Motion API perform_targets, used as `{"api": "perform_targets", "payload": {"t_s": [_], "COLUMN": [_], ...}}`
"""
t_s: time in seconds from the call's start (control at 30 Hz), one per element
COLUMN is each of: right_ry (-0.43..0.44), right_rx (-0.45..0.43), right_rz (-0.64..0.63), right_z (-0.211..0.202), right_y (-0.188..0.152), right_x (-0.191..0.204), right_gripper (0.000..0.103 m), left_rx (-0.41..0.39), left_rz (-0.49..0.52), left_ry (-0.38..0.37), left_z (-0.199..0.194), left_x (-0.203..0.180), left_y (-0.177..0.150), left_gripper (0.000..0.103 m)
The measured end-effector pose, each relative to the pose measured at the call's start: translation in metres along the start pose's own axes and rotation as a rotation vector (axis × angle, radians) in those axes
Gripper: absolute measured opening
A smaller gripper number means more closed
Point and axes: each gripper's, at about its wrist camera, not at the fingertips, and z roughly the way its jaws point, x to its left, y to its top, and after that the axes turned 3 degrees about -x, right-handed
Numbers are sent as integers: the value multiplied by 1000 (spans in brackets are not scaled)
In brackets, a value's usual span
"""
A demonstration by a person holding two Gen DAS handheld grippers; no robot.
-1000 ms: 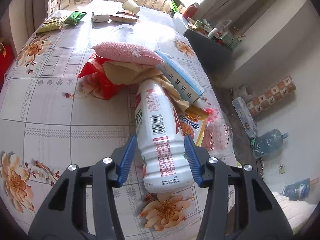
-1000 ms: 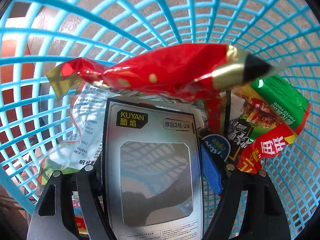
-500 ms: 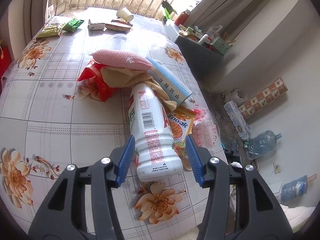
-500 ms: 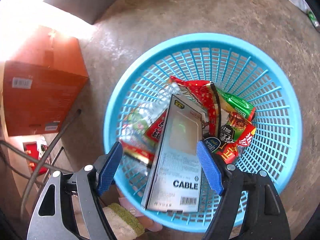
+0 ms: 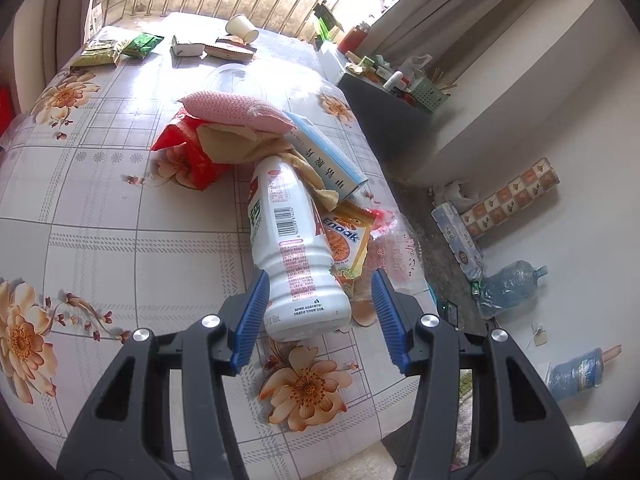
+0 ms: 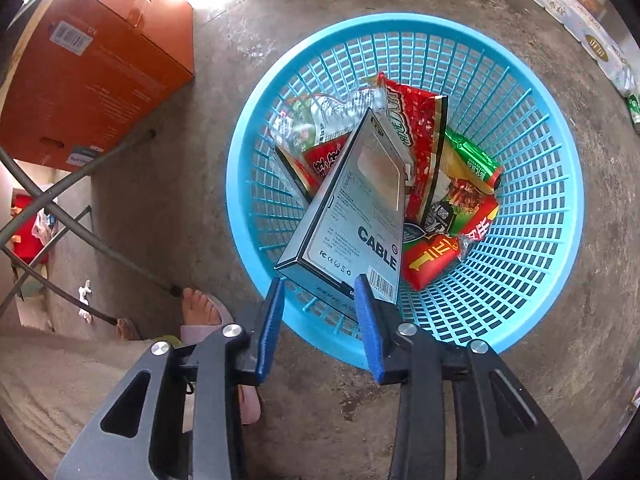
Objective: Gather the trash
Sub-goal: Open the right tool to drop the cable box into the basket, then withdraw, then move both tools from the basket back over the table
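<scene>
A white plastic bottle (image 5: 292,248) lies on the flowered table (image 5: 120,240), its base between the fingers of my left gripper (image 5: 318,308). That gripper is open: the left pad is close beside the bottle and the right pad stands clear of it. Behind the bottle is a heap of a pink sponge (image 5: 236,110), a red wrapper (image 5: 188,152), a blue-white carton (image 5: 324,156) and an orange snack packet (image 5: 346,240). My right gripper (image 6: 320,312) hangs above the blue basket (image 6: 400,20), its jaws closing on nothing. A grey cable box (image 6: 360,208) leans in the basket on several wrappers.
A paper cup (image 5: 242,28), small boxes and green packets (image 5: 120,48) lie at the table's far end. On the floor are an orange carton (image 6: 92,72), table legs (image 6: 80,236), a person's foot (image 6: 200,308) and a water jug (image 5: 508,288).
My right gripper has risen out of the basket, leaving the cable box inside, and its jaws have narrowed. The left gripper has drawn back a little from the bottle.
</scene>
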Motion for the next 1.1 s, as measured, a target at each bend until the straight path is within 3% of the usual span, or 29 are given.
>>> {"api": "perform_targets", "payload": {"t_s": [0.17,0.4,0.53,0.67,0.8,0.93,1.1], "right_ry": [72,83,93,142,78,71,57], "right_rx": [-3,-23,-129,-281,-418,-502,-590], "right_rz": [42,96,137,165,124,138,146], "right_z": [5,-13,-61,-126,-183,-218,-249], "right_y": [6,1,-23,-68,-115,-151,-171], "right_x": [-4,-6,-4,8,29,38,39], "right_gripper": [29,30,36,46,62,67,72], "left_rx": [5,9,17,20,-20,-42,-75], "left_rz": [-14,-16,22,102,182,208,209], "left_ry": [-10,-70,-88,-87,-105,-95,-71], "left_z": [0,0,3,7,3,3,0], "left_x": [3,2,-3,-22,-50,-71,-82], "left_y": [-3,-5,-4,-1,1,0,-4], "left_gripper": [50,50,51,53,60,65,74]}}
